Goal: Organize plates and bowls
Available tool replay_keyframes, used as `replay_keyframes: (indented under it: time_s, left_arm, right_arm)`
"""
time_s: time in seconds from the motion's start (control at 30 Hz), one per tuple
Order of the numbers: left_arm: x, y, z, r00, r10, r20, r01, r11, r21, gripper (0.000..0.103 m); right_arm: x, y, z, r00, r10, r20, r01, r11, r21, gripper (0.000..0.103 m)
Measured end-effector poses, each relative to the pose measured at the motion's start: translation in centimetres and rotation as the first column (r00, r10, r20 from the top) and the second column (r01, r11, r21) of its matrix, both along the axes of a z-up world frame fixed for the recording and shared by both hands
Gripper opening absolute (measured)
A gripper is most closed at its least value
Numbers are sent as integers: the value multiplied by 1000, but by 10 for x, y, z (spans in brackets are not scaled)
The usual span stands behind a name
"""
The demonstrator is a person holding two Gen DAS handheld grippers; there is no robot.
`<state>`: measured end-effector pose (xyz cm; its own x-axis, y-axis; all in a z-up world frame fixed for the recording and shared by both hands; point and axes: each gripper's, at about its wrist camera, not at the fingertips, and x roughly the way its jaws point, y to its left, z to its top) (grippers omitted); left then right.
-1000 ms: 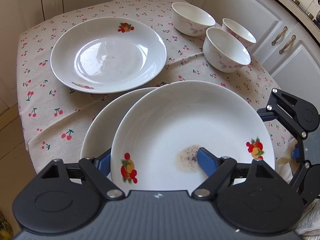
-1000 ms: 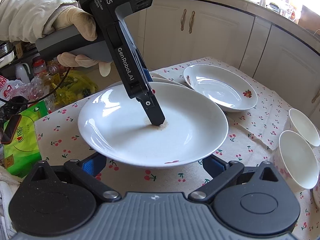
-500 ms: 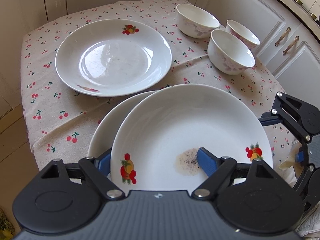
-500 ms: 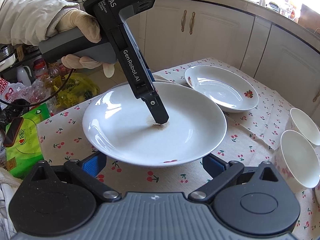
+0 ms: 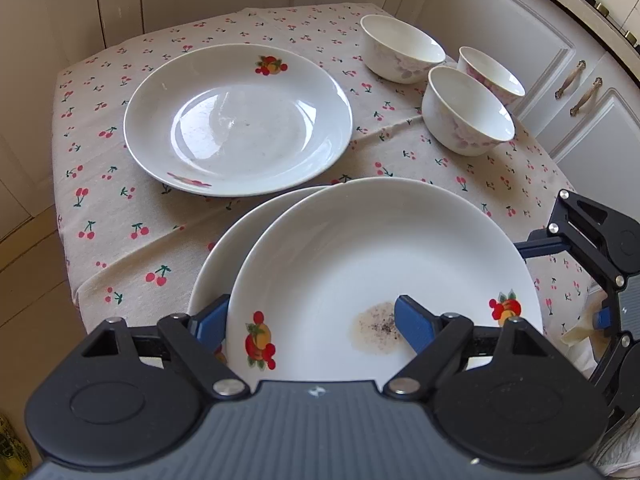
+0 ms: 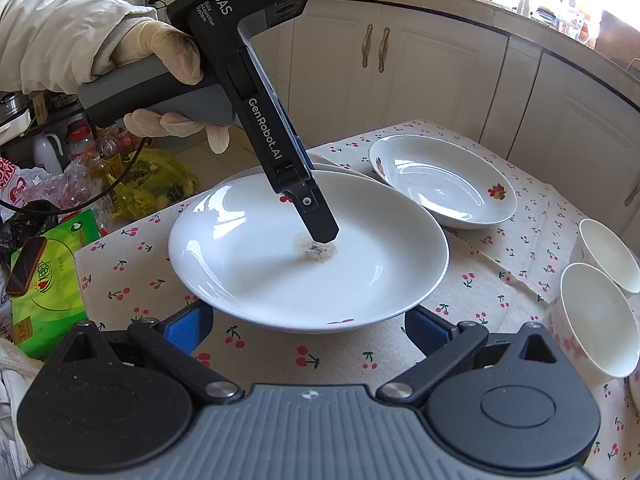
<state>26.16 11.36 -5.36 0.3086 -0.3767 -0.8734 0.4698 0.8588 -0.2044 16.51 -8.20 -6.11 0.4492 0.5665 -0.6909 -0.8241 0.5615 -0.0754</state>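
left tongs [image 5: 308,324] grip stained white plate [image 5: 380,264] | right tongs [image 6: 308,330] wide

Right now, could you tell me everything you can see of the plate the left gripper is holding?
The plate is white, glossy, ceramic-looking, round and shallow, with fruit prints on its rim and a brownish speckled smear inside. The left gripper clamps its near rim, one finger over the rim, one beneath. It sits roughly level, overlapping a second plate below; contact unclear.

A: The near plate [image 5: 384,264]?
B: White, red-and-orange fruit prints, a brownish speckled stain [image 5: 376,334].
A: The tablecloth [image 5: 120,216]?
B: Cream with red cherries. The bowls [image 5: 468,112] are white with pink flowers.
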Motion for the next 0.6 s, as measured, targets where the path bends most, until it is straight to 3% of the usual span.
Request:
replay_keyframes:
  time_s: [0.6]
  left_arm:
    - [-2,8,9,999,25,25,-24,1000,-10,85]
  right_arm:
    - [0,4,0,1000,-10,0,10,1000,-23,103]
